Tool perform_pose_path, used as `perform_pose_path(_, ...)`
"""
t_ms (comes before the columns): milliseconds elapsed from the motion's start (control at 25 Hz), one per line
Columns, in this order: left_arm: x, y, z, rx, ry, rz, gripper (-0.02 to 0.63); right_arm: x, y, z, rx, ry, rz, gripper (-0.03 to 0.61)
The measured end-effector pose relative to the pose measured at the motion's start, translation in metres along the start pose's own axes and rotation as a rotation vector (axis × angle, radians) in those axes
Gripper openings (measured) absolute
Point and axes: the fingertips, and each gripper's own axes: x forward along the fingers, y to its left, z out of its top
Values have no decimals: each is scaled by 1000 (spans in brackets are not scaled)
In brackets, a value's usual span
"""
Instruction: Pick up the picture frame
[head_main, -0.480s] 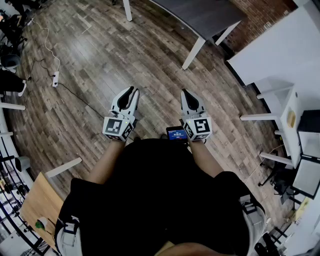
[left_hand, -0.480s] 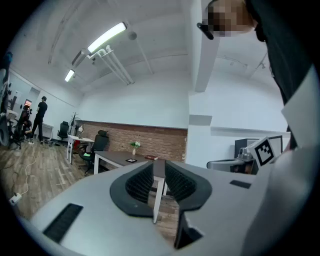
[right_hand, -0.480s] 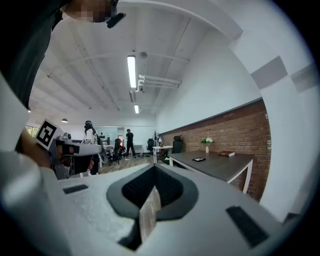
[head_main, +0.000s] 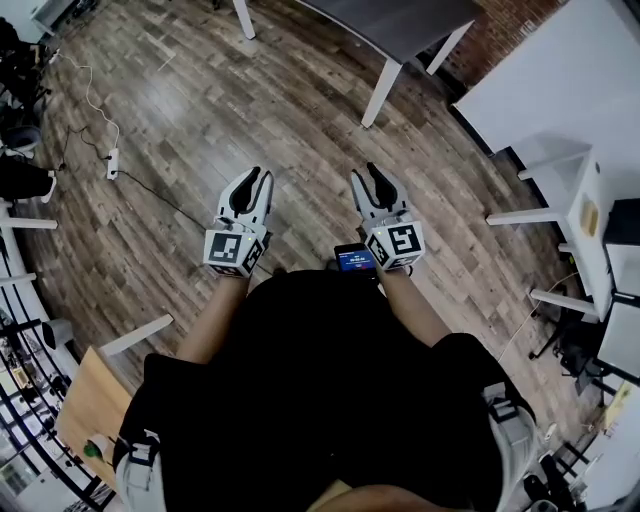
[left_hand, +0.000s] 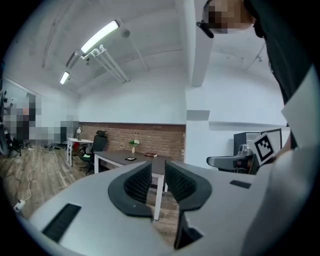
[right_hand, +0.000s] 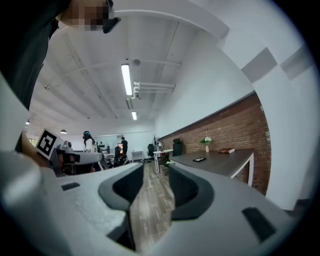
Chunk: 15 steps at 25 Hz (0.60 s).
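The person stands on the wooden floor (head_main: 200, 110) and holds both tools out in front, flat and level. The left gripper (head_main: 258, 177) has its jaws a little way apart, with only a thin gap, and nothing is in the gap. The right gripper (head_main: 367, 172) has its jaws wider apart, and you just see the floor through them. So both tools are empty.

The picture frame is not picked up yet, and it is not near the tools. Far ahead stands a dark table (left_hand: 114, 158) next to a brick wall (left_hand: 150, 137). On the table lies a small flat dark thing (left_hand: 130, 158). I think that is the picture frame, but it is too small to be sure. A little vase of flowers (left_hand: 134, 145) and a book (left_hand: 150, 154) sit on the table too, nearer the wall.

I think this is the very start: getting to the table. Next the person needs to walk over until the table is close. Then one tool must come down to the flat thing with its jaws open enough to fit over an edge. The thing lies flat, so getting a jaw under its edge may be tricky, and the left gripper would need to open more first
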Motion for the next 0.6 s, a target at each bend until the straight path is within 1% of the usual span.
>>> perform_pose_path(40, 1, -3, -1, 0, 5, -1, 67, -1, -3, -2, 9, 4, -6, 166)
perform_pose_path(80, 2, -7, -2, 2, 12, -3, 67, -3, -6, -3, 21, 8, -4, 175)
perform_pose_path(160, 6, -15, -5, 9, 27, -10, 69, -7, -9, -3, 40, 13, 21, 175)
perform_pose_path(240, 11, -21, -8, 16, 43, -14, 71, -13, -14, 1, 26, 10, 42, 171)
perform_pose_path(320, 16, -24, -10, 19, 54, -9, 71, -18, -24, 6, -11, -1, 30, 163)
perform_pose_path(400, 21, -29, -11, 24, 64, 1, 72, -26, -37, 6, -18, -8, 19, 150)
perform_pose_path(600, 39, -48, -14, 41, 81, 21, 72, -43, -72, 2, 44, -20, 32, 149)
